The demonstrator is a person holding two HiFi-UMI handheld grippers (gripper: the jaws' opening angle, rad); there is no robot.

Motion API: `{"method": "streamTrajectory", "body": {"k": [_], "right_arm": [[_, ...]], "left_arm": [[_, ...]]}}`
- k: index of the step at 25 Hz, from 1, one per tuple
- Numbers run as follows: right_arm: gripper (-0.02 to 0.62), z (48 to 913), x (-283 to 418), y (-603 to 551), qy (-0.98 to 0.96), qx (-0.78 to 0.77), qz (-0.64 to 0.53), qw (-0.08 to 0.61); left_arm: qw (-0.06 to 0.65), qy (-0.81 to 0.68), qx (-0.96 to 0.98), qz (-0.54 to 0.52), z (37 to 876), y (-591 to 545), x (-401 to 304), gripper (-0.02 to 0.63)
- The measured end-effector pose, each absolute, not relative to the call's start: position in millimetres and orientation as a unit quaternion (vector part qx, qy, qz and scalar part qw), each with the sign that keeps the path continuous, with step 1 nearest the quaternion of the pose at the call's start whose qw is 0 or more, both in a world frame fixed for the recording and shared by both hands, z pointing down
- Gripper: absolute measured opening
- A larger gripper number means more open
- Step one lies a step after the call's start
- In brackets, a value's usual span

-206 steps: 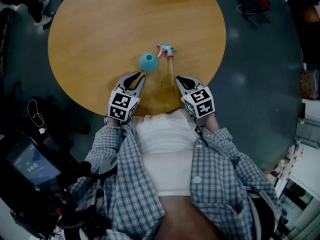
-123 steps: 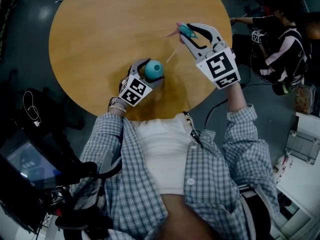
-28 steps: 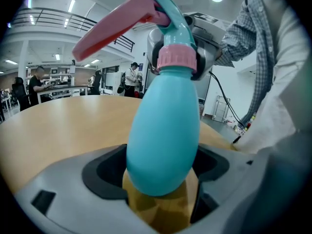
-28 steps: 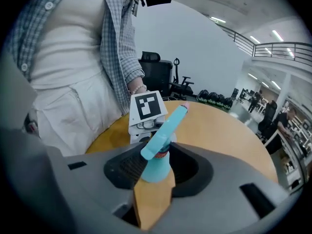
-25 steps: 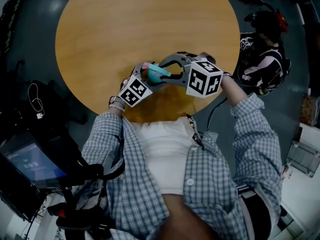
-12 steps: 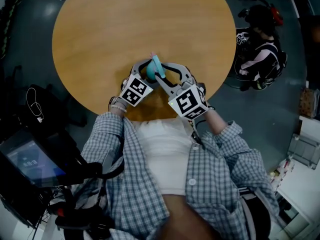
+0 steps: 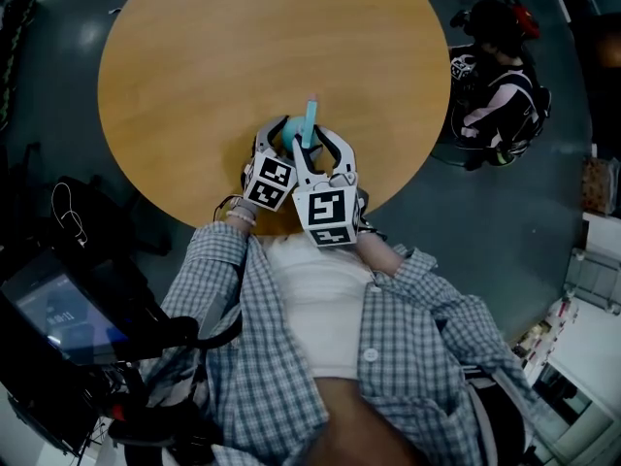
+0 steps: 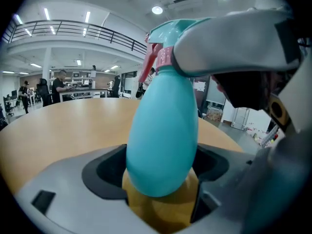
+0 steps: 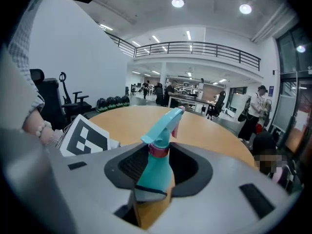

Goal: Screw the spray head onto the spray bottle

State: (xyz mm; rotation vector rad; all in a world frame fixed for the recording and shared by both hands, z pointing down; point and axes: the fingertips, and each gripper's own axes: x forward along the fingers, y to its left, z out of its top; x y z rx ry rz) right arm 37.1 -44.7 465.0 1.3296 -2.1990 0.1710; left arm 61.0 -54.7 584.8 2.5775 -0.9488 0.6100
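Right claw (image 7: 315,149), rolled in beside left claw (image 7: 279,142) since earlier, pinching spray head (image 9: 164,124); left pinching spray bottle (image 8: 163,130).

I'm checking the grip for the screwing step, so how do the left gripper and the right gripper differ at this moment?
The left gripper clamps the bottle low, on its round teal body; the right gripper grips high, at the spray head by the pink collar. The left gripper's jaws stand wide; the right gripper's sit closer together on the slimmer part. Both are shut on the same upright bottle.
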Motion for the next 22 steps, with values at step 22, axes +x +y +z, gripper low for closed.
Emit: {"method": "streamTrajectory", "body": {"k": [22], "right_arm": [[0.198,423.3,63.8,-29.4,-0.931,0.172,-0.059,0.317]], "left_arm": [[0.146,-0.241,0.931,0.233,585.1,-36.3,62.9,0.411]]}}
